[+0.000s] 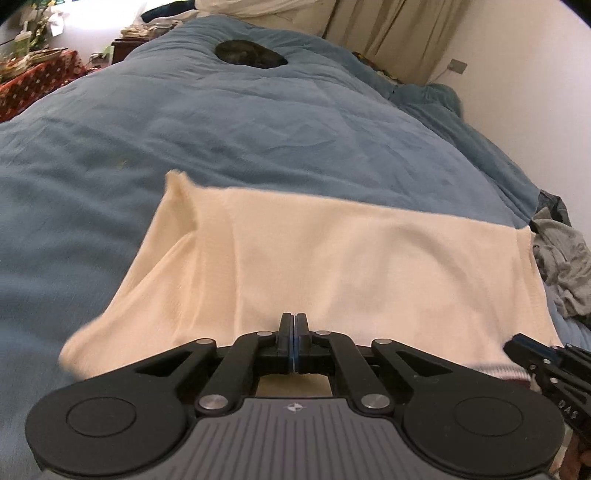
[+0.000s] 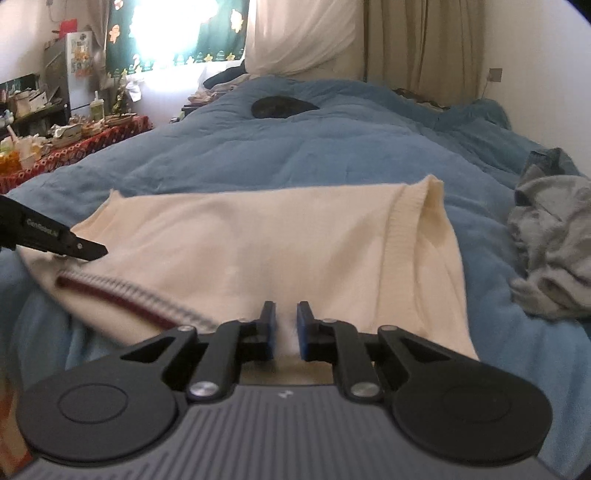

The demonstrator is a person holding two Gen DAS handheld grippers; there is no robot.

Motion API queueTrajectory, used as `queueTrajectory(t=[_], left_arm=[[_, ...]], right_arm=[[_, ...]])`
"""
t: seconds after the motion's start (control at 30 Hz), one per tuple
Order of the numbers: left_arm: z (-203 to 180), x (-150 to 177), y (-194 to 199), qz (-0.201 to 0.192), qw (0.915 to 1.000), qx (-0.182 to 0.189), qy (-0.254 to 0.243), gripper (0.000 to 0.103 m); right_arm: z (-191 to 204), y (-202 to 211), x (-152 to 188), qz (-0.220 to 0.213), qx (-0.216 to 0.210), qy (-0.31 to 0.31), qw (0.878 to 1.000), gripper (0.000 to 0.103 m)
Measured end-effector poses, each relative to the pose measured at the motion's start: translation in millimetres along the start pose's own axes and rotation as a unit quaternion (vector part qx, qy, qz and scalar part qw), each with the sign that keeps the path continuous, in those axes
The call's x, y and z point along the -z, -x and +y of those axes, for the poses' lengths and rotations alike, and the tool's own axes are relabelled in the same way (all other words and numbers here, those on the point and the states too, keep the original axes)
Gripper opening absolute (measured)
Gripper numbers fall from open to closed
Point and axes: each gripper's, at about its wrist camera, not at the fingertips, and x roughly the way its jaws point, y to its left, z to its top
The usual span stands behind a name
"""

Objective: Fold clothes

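Hand-held grippers angled down over cream sweater [image 1: 332, 258]: left hand-held gripper [image 1: 294, 323] pinched together, right hand-held gripper [image 2: 285, 314] slightly apart.

This is a lived-in bedroom in a home, shown by the wide bed [image 2: 332, 147] under a rumpled blue quilt. Behind the bed's far end hang cream curtains [image 2: 417, 44] and a bright window [image 2: 162, 29]. Left of the bed stands a side table [image 2: 74, 147] with a red patterned cloth, crowded with small household things.
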Motion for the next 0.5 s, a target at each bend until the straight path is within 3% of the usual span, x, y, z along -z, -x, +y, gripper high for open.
queueTrajectory(t=[0.1, 0.27, 0.4, 0.5], left_arm=[[1, 6, 15, -0.014, 0.9999, 0.002, 0.003, 0.001], [-17, -11, 18, -0.059, 0.9974, 0.038, -0.015, 0.002], [-39, -33, -18, -0.038, 0.9973, 0.061, -0.016, 0.003], [-52, -36, -46, -0.014, 0.9989, 0.033, -0.030, 0.003]], right_arm=[[-2, 18, 2, -0.005, -0.008, -0.010, 1.000, 0.013], [-4, 14, -29, -0.035, -0.023, -0.036, 0.998, 0.014], [6, -29, -59, -0.023, -0.008, -0.033, 0.999, 0.014], [13, -56, -57, -0.002, 0.019, -0.018, 1.000, 0.013]])
